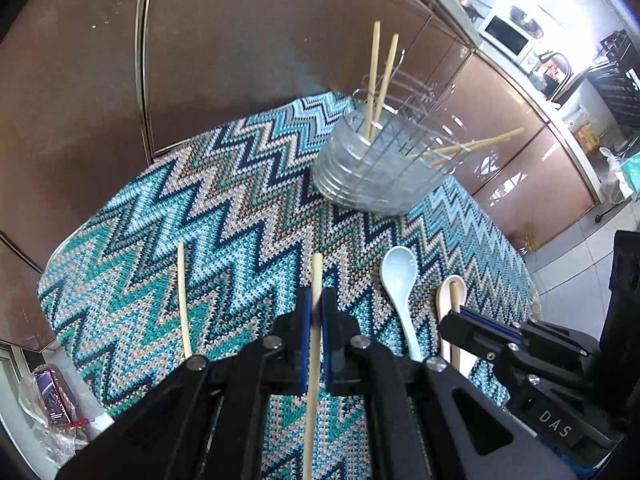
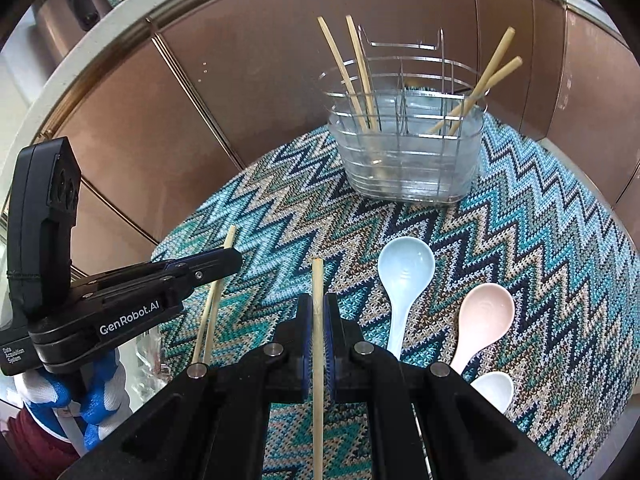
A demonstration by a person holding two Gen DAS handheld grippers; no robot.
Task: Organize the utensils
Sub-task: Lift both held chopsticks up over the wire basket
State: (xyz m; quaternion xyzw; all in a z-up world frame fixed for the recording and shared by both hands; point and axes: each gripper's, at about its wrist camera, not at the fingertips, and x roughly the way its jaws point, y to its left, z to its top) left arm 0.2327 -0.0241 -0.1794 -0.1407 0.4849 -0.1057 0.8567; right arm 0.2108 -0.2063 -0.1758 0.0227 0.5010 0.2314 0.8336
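Note:
My left gripper [image 1: 316,312] is shut on a wooden chopstick [image 1: 315,280] and holds it above the zigzag mat [image 1: 224,200]. My right gripper [image 2: 318,312] is shut on another chopstick [image 2: 318,280]. The right gripper also shows in the left wrist view [image 1: 456,314], and the left gripper shows in the right wrist view [image 2: 228,258]. A loose chopstick [image 1: 183,300] lies on the mat at the left. A wire and clear plastic utensil holder [image 2: 408,148] stands at the far side with two pairs of chopsticks [image 2: 360,72] in it. A light blue spoon [image 2: 404,272], a pink spoon [image 2: 484,316] and a white spoon [image 2: 494,390] lie on the mat.
Brown cabinet panels [image 2: 240,80] curve behind the table. A counter with a microwave [image 1: 508,36] is at the far right. A bagged item [image 1: 52,400] lies off the table edge at the lower left.

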